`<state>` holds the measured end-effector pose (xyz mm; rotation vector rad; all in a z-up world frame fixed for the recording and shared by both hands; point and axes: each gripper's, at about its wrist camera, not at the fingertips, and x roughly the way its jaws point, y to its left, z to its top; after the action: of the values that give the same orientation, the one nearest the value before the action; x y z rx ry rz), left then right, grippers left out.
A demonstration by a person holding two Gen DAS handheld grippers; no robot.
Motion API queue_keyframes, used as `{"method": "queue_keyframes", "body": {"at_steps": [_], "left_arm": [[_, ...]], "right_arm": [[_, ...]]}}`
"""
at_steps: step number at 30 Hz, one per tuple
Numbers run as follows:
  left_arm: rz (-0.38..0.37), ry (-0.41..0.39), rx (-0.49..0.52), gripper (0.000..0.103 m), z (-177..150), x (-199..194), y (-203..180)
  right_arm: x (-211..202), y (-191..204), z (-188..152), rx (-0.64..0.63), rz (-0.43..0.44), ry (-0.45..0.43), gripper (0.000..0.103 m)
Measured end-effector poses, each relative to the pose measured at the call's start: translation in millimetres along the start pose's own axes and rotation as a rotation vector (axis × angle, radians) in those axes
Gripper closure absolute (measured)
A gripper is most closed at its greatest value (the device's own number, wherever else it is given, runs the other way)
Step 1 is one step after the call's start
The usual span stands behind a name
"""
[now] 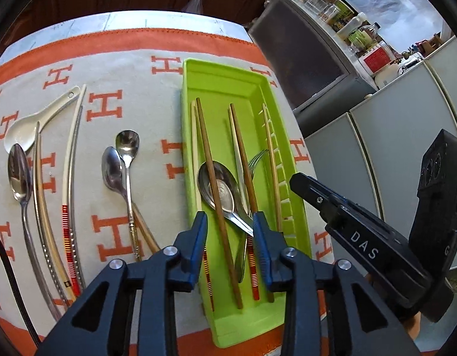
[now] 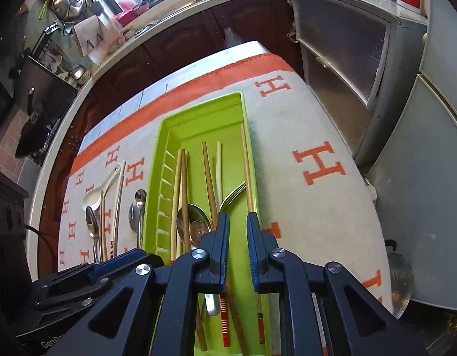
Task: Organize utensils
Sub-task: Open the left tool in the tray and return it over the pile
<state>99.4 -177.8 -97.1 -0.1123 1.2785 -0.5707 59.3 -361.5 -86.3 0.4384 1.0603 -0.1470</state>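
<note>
Both claws over green tray [image 1: 243, 77], left claw [image 1: 230, 216] wide, right claw [image 2: 238, 218] narrow; neither gripping

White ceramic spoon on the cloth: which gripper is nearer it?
Left. The left gripper hangs over the green tray, closer to the white ceramic spoon; the right gripper is over the tray's far side.

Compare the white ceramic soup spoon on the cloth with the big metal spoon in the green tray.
The white ceramic soup spoon lies on the cloth; the metal spoon lies in the green tray. The ceramic one is matte white, the metal one shiny. A brown chopstick crosses the metal spoon's bowl. Both face bowl up.
</note>
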Motion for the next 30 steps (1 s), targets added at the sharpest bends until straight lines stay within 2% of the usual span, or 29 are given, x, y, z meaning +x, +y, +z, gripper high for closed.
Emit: {"method": "queue_keyframes", "body": {"at_steps": [2, 9, 15, 30], "left_arm": [[0.011, -0.011, 0.012, 0.065, -2, -7, 2], [0.100, -0.043, 0.059, 0.063, -10, -29, 13], [0.162, -0.058, 0.063, 0.061, -17, -43, 27], [0.248, -0.111, -0.046, 0.061, -35, -82, 90]], "right_arm": [[-5, 2, -3, 0.001, 0.006, -0.007, 0.086], [-22, 15, -17, -0.024, 0.031, -0.013, 0.085], [-31, 32, -29, -0.062, 0.047, -0.013, 0.085], [-34, 84, -50, -0.157, 0.094, 0.011, 0.084]]}}
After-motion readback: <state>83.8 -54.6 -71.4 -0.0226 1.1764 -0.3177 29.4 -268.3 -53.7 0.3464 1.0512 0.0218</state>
